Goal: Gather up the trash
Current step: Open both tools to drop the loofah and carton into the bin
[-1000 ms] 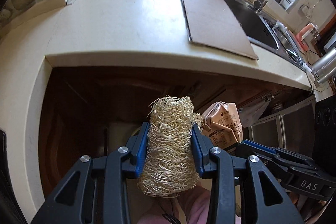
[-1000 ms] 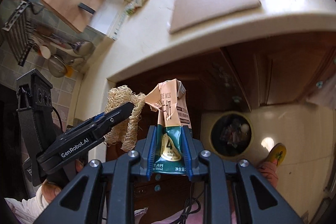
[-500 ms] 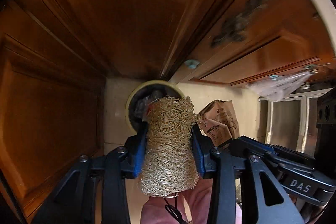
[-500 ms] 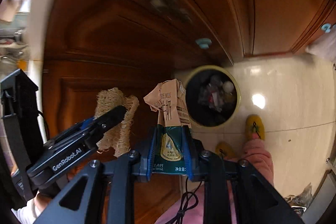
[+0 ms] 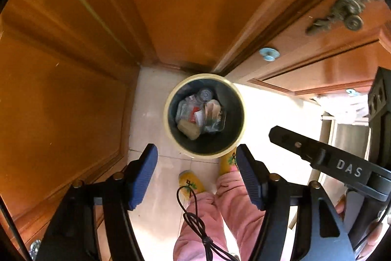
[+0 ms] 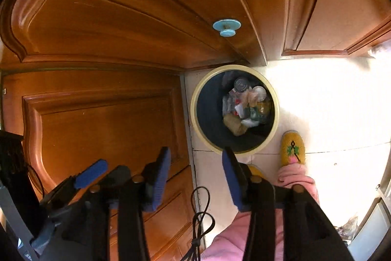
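— What do you see down by the round cream-rimmed bin with the dark liner (image 5: 240, 111)?

— Both tools hang over it. The left hand-held gripper (image 5: 196, 174) points straight down at the floor, its blue ribbed pads (image 5: 141, 177) spread apart with nothing between them. Its jaws have just been opening.

— And the other one?

— The right hand-held gripper (image 6: 194, 174) is tilted towards the bin from the near side. Its jaws have also just been opening; the pads stand apart and nothing is gripped between them. In the right wrist view the left tool shows just to its left, against the cabinet door.

— So where is the trash?

— Inside the bin. A tan fibrous loofah sponge (image 5: 188, 130) lies at the near edge of the pile, and beside it sits a crumpled beige carton (image 5: 213, 109), among clear plastic bottles and wrappers.

— What stands around the bin?

— Orange-brown wooden cabinet doors (image 6: 105, 124) rise behind it and to its left; it sits in their corner on pale floor tiles (image 5: 151, 94). A pale blue round knob (image 6: 226, 27) is on the door behind the bin. On the near side of the bin a person's yellow knitted slippers (image 6: 292, 147) and pink trouser legs (image 5: 234, 207) show, one slipper touching or almost touching the rim. A thin black cable (image 5: 193, 212) dangles over the trousers.
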Demonstrator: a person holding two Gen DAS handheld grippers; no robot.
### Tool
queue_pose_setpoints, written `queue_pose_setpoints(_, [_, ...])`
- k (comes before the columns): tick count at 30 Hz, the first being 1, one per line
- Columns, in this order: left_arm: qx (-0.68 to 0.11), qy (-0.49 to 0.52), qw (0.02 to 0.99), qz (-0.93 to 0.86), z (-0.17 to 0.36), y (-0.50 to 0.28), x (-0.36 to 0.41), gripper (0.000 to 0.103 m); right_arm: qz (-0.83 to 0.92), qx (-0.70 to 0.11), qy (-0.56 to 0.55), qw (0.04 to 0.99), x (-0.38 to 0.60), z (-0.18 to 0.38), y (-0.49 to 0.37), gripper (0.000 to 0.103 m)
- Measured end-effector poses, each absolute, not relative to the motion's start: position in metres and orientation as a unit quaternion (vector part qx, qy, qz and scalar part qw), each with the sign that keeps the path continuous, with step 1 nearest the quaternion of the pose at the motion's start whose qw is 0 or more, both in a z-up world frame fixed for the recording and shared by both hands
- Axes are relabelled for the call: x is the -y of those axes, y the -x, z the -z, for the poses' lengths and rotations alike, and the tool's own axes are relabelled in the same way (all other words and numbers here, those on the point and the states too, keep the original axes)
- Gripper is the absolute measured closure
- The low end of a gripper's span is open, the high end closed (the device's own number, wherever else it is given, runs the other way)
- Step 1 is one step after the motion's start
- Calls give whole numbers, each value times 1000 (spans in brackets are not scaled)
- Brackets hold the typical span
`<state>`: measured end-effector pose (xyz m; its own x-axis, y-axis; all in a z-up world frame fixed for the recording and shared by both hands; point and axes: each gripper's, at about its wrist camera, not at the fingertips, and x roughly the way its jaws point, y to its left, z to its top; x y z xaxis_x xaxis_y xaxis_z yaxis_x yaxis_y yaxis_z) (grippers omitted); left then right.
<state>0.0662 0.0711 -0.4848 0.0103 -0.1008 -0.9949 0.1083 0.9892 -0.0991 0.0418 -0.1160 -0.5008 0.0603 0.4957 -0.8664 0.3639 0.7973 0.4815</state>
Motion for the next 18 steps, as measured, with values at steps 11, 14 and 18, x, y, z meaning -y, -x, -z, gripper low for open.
queue_pose_setpoints(11, [-687, 13, 725, 46, 466, -67, -99, 38, -47, -687, -281, 668, 110, 480, -38, 59])
queue_pose_setpoints(14, [-680, 12, 731, 47, 452, -68, -101, 38, -47, -685, -277, 672, 109, 469, -36, 59])
queue_pose_setpoints(18, [-671, 11, 739, 50, 432, -68, -99, 38, -51, -678, -266, 684, 107, 445, -37, 59])
